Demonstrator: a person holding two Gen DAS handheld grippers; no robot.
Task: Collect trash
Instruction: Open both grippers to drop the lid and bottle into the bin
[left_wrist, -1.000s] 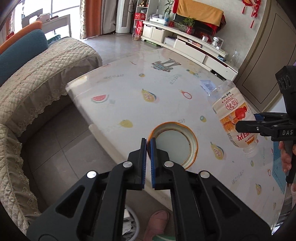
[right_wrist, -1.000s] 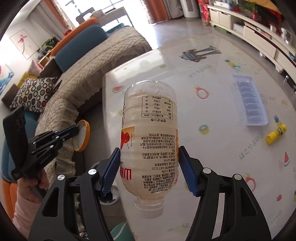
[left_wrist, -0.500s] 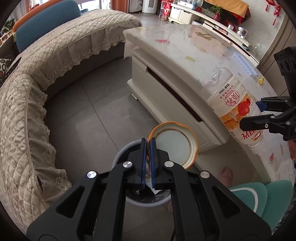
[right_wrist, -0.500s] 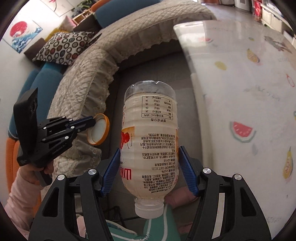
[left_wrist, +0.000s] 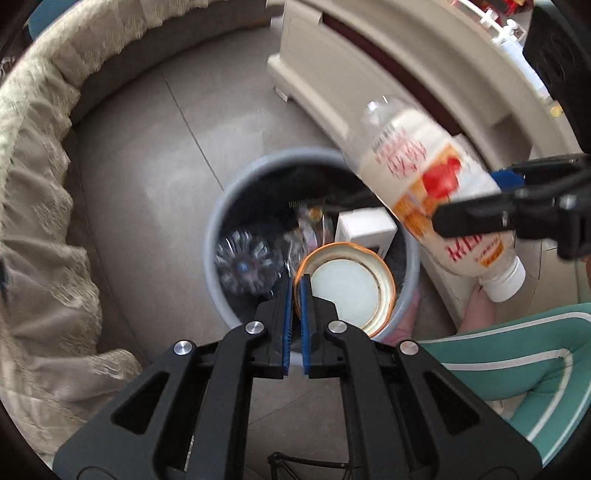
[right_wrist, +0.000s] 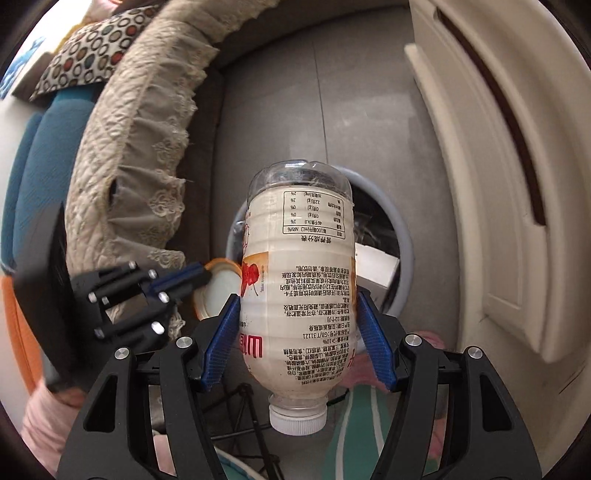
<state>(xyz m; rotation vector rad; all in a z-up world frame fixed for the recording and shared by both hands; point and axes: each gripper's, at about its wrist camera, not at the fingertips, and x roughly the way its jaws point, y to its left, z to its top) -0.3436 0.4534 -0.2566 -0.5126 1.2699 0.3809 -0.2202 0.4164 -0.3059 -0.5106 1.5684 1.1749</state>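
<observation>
Progress: both items carried to bin (left_wrist: 218, 236), none dropped | left gripper (left_wrist: 294, 295) jaws clamped on lid (left_wrist: 347, 284) rim, over bin | right gripper (right_wrist: 299, 332) jaws clamped on bottle (right_wrist: 299, 295), cap-down above bin edge | left: release 2 items

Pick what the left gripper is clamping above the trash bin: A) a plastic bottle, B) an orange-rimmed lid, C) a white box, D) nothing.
B: the left gripper pinches the rim of the orange-rimmed lid over the trash bin; the right gripper has the bottle.
</observation>
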